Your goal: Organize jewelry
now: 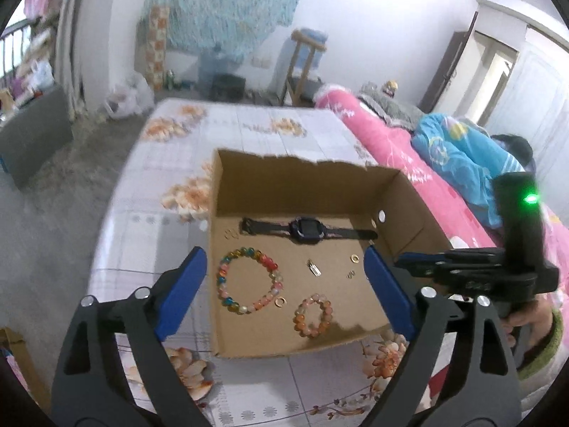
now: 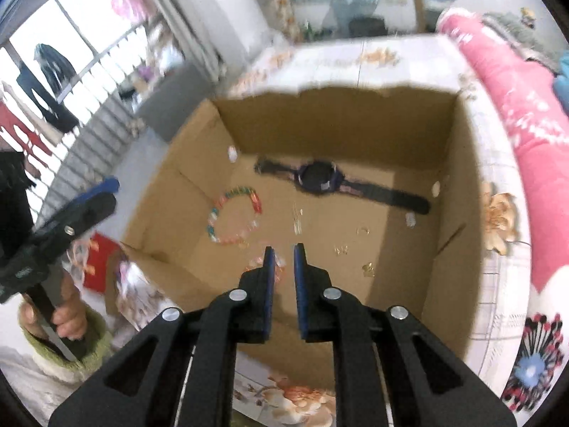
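An open cardboard box (image 1: 402, 195) (image 2: 458, 163) stands on the table. On its floor lie a black watch (image 1: 302, 229) (image 2: 316, 178), a large multicoloured bead bracelet (image 1: 227, 270) (image 2: 213, 229), a small orange bead bracelet (image 1: 313, 315), a gold pendant (image 1: 313, 268) and small gold rings (image 1: 354, 258) (image 2: 368, 268). My left gripper (image 1: 284, 254) hovers above the box's near half, wide open and empty. My right gripper (image 2: 283, 249) points down into the box with a narrow empty gap between its pads. The small bracelet is blurred behind its left fingertip (image 2: 268, 259).
A floral tablecloth (image 1: 249, 128) covers the table. A bed with a pink quilt (image 1: 384, 142) runs along the right. A red item (image 2: 101, 263) lies left of the box. Hands in green sleeves (image 1: 544, 334) hold the grippers.
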Available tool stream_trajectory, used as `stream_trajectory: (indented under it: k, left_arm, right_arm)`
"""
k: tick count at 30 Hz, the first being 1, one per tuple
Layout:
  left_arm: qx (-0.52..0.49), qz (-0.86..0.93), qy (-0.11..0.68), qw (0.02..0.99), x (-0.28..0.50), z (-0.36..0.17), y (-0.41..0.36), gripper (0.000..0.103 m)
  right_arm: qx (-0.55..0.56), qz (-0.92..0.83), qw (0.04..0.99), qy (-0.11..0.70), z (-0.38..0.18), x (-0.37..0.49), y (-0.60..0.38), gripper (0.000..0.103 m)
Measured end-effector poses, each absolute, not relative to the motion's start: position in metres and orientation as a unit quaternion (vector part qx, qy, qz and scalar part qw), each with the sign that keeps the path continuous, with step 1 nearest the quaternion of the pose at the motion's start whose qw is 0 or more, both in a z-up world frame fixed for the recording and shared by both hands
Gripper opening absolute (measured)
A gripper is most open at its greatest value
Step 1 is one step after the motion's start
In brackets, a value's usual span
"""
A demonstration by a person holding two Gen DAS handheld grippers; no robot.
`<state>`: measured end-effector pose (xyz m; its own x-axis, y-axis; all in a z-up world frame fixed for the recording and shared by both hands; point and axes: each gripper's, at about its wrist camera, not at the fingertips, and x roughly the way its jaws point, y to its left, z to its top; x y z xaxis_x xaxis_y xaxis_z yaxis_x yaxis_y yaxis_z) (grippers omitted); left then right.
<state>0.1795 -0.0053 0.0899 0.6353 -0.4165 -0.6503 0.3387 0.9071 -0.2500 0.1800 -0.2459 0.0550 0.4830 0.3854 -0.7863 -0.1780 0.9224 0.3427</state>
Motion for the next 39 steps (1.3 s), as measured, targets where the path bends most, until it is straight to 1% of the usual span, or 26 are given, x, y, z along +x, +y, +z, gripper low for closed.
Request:
stream_trajectory:
  k: [1, 2, 4, 6, 8, 10, 11, 13, 15, 19, 23, 26, 30, 34, 39]
  left_arm:
    - [-0.050, -0.204, 0.365, 0.907, 0.174, 0.093, -0.004, 0.091]
    - [-0.046, -0.199, 0.356, 0.912, 0.168, 0.096, -0.002, 0.092]
    - [-0.035, -0.186, 0.341, 0.921, 0.154, 0.102, -0.001, 0.094]
    - [-0.022, -0.171, 0.341, 0.924, 0.142, 0.104, -0.002, 0.095]
    - [-0.019, -0.166, 0.343, 0.924, 0.131, 0.104, 0.000, 0.095]
    - [-0.017, -0.151, 0.344, 0.926, 0.121, 0.103, 0.000, 0.095]
    - [-0.010, -0.135, 0.346, 0.929, 0.116, 0.101, 0.000, 0.095]
    - [0.006, -0.104, 0.343, 0.934, 0.108, 0.098, -0.003, 0.095]
    - [0.023, -0.077, 0.345, 0.935, 0.103, 0.090, -0.007, 0.095]
    - [0.030, -0.069, 0.370, 0.926, 0.102, 0.075, -0.008, 0.095]
    - [0.008, -0.053, 0.396, 0.917, 0.109, 0.061, -0.009, 0.095]
    - [-0.002, -0.067, 0.440, 0.895, 0.118, 0.048, -0.016, 0.095]
    - [0.013, -0.067, 0.471, 0.880, 0.125, 0.033, -0.032, 0.095]
    - [0.042, -0.069, 0.478, 0.874, 0.124, 0.025, -0.047, 0.095]
    - [0.037, -0.081, 0.487, 0.869, 0.129, 0.027, -0.054, 0.095]
  right_arm:
    - [0.111, 0.160, 0.866, 0.461, 0.064, 0.170, -0.248, 0.027]
    - [0.111, 0.156, 0.876, 0.442, 0.070, 0.162, -0.249, 0.032]
    - [0.104, 0.143, 0.896, 0.408, 0.084, 0.144, -0.252, 0.049]
    - [0.087, 0.123, 0.916, 0.373, 0.096, 0.125, -0.249, 0.058]
    - [0.073, 0.104, 0.927, 0.352, 0.102, 0.112, -0.247, 0.064]
    - [0.057, 0.090, 0.935, 0.337, 0.106, 0.099, -0.244, 0.073]
    - [0.046, 0.084, 0.937, 0.335, 0.106, 0.094, -0.240, 0.076]
    - [0.021, 0.074, 0.938, 0.339, 0.104, 0.085, -0.233, 0.084]
    - [0.003, 0.059, 0.935, 0.348, 0.095, 0.081, -0.227, 0.088]
    - [0.010, 0.039, 0.923, 0.382, 0.078, 0.078, -0.227, 0.091]
    - [0.006, 0.010, 0.906, 0.423, 0.058, 0.083, -0.227, 0.091]
    - [0.016, -0.011, 0.895, 0.447, 0.045, 0.089, -0.228, 0.092]
    - [0.036, -0.026, 0.878, 0.476, 0.031, 0.099, -0.230, 0.093]
    - [0.051, -0.027, 0.866, 0.497, 0.021, 0.108, -0.231, 0.093]
    - [0.052, -0.030, 0.862, 0.504, 0.017, 0.112, -0.232, 0.093]
